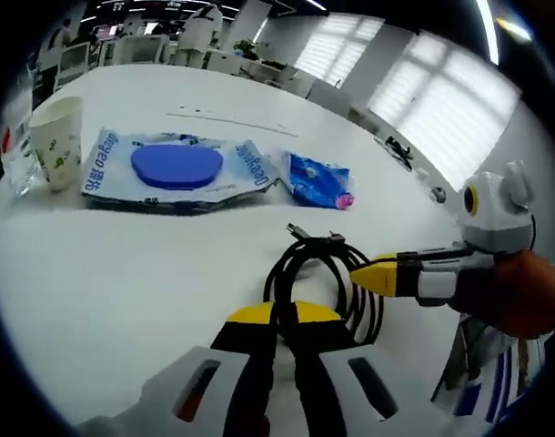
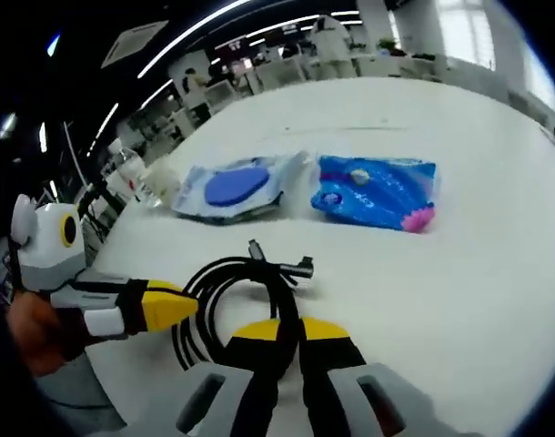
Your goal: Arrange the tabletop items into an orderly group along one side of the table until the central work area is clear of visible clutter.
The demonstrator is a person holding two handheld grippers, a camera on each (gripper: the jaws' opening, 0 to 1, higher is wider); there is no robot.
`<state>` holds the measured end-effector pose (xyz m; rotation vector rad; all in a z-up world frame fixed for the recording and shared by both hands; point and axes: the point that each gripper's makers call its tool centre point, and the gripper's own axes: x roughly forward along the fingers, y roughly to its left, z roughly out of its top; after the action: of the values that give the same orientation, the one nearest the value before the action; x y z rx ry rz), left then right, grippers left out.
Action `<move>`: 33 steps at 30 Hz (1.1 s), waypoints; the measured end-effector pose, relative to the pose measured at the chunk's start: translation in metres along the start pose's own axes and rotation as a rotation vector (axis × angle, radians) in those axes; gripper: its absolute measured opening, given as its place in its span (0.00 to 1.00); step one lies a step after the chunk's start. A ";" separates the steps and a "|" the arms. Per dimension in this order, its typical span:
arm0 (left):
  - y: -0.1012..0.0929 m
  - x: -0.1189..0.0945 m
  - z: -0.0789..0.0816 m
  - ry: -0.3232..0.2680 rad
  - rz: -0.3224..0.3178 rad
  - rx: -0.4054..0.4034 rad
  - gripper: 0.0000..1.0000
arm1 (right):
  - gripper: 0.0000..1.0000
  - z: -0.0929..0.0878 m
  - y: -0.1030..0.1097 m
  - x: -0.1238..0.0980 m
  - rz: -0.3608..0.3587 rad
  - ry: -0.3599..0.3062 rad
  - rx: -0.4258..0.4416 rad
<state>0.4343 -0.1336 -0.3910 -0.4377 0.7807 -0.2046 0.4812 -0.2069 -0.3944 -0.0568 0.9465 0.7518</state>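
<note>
Black cable, blue pouch

left claw jaws pressed together, right claw likewise, tips converging

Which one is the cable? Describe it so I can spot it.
On the white table, nearest the cameras, both grippers, left and right, meet at the cable. It is a black coiled loop with metal plug ends, unlike the blue packets beyond.
</note>
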 end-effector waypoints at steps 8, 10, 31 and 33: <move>0.000 0.010 0.005 0.004 0.001 0.003 0.03 | 0.01 0.013 -0.010 0.006 -0.012 0.010 -0.016; 0.002 0.011 0.006 0.006 0.002 -0.006 0.03 | 0.01 0.013 -0.011 0.007 -0.012 0.011 -0.019; 0.010 0.021 0.006 0.044 0.025 0.004 0.05 | 0.04 0.018 -0.023 0.018 -0.009 0.031 -0.030; 0.010 0.019 0.007 0.043 0.025 0.008 0.06 | 0.05 0.017 -0.025 0.019 -0.006 0.031 -0.023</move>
<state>0.4528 -0.1293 -0.4031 -0.4171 0.8269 -0.1939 0.5155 -0.2085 -0.4053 -0.0916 0.9667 0.7576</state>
